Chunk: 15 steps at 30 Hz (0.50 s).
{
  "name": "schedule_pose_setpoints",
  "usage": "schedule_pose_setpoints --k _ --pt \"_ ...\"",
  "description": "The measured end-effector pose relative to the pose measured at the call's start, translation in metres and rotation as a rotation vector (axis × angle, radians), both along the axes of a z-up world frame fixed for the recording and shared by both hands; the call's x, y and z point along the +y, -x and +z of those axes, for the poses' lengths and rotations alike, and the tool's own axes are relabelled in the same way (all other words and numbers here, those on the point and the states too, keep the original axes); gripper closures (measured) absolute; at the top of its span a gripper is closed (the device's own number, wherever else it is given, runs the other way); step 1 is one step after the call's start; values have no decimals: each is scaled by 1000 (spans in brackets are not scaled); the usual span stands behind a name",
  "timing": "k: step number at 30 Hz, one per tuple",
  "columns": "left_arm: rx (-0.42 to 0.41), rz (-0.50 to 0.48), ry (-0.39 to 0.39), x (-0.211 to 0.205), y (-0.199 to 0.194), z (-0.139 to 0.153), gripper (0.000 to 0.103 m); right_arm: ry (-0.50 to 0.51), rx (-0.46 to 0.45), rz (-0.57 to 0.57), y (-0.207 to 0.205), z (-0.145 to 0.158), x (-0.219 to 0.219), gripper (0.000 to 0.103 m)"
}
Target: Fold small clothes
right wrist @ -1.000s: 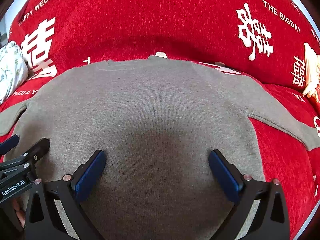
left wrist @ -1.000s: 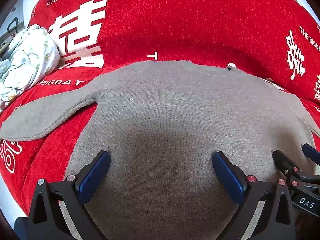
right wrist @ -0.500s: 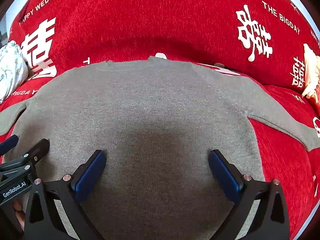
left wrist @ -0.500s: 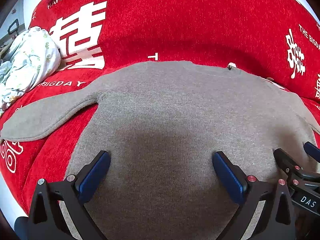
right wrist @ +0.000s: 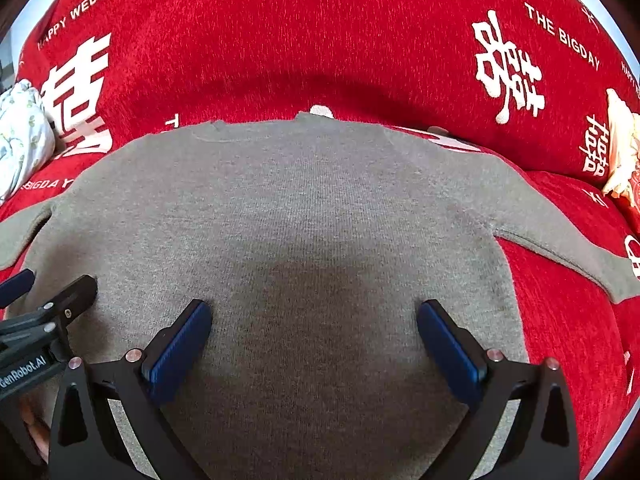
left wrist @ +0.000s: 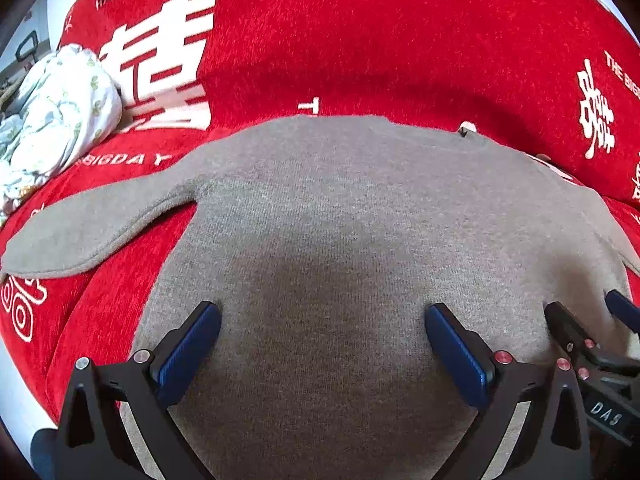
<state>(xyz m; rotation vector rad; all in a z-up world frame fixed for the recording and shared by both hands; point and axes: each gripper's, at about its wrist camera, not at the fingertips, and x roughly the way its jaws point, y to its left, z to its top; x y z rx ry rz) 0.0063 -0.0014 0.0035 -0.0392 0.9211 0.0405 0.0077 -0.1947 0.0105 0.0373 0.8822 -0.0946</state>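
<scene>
Little was altered since the frames one second earlier: only a slight drift of the left wrist view was recorded, and the grey knit sweater [left wrist: 340,232] was left in the same place. No fold had been started, by that evidence.

The sweater was laid flat on the red wedding-print cover [left wrist: 360,40], neckline toward the backrest. One sleeve [left wrist: 92,228] was extended outward from the sweater body on the left, and the other sleeve [right wrist: 560,240] was extended on the right. A white leaf-print garment [left wrist: 52,120] was bunched well apart from the sweater, beyond the left sleeve. A cream-coloured item [right wrist: 620,148] was seen beyond the right sleeve; its identity could not be determined.

The left gripper [left wrist: 322,340] was positioned over the lower body of the sweater, jaws spread wide, with nothing held. The right gripper [right wrist: 314,338] was positioned just beside it over the same panel, likewise spread wide and empty. Whether the blue pads [right wrist: 180,344] were pressed on the knit or held just above it could not be determined.

The sweater was judged to be spread and ready, and the folding stage was judged not yet begun. A grasp at a sleeve or hem edge would be expected next.
</scene>
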Motion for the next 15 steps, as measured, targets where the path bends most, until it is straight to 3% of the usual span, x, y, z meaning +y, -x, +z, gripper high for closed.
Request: schedule_pose_setpoints --k 15 --pt "265 -15 -1 -3 -26 5 0 -30 183 50 -18 9 -4 0"
